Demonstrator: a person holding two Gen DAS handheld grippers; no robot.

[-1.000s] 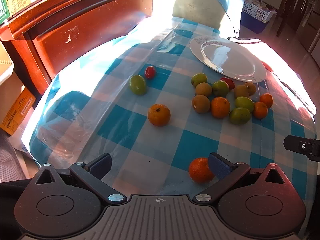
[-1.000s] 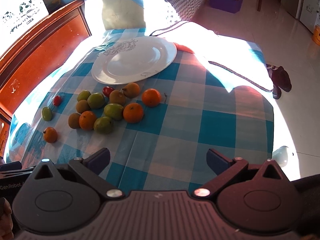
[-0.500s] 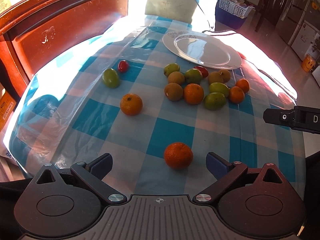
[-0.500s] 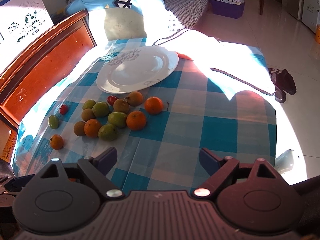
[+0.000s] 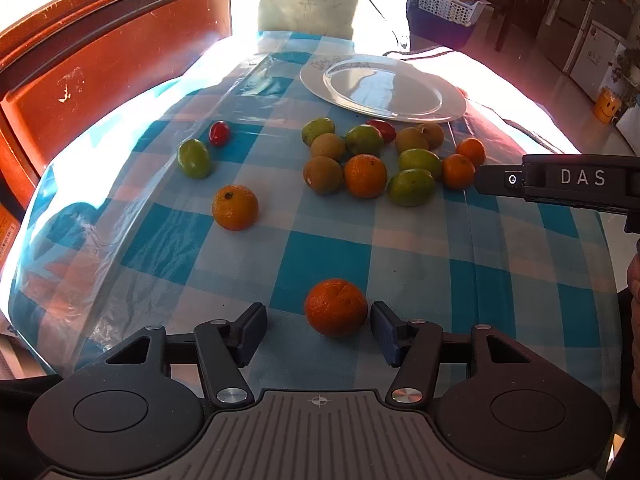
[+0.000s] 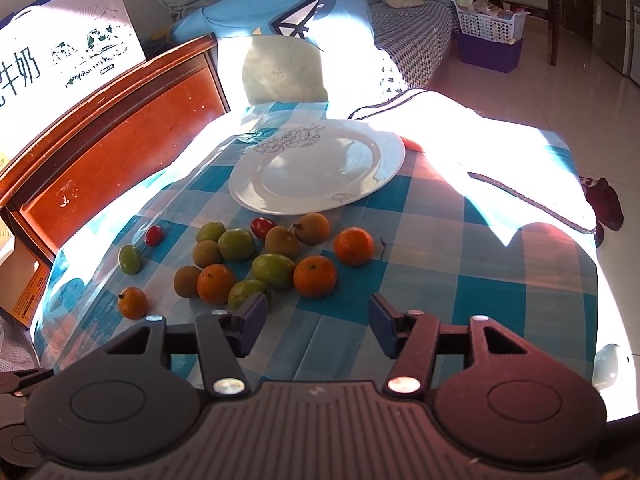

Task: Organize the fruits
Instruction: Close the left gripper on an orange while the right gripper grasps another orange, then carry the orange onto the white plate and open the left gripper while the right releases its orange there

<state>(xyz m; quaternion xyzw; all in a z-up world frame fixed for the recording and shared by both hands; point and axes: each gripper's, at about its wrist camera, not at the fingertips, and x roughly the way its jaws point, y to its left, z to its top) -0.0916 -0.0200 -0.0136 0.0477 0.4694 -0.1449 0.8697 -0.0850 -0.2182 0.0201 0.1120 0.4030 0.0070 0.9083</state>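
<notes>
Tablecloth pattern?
Tablecloth: blue, teal and white checks, clearest in the right wrist view.

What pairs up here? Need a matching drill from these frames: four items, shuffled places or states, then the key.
Items:
1. white plate
2. nearest orange
3. right tongs
4. lone red tomato

Places or states:
A. between the closing left tongs, not yet pinched
B. beside a green fruit, apart from the cluster
C. bare, beyond the fruit
D. closing on nothing

Pairs: 1-C, 2-A, 3-D, 4-B
</notes>
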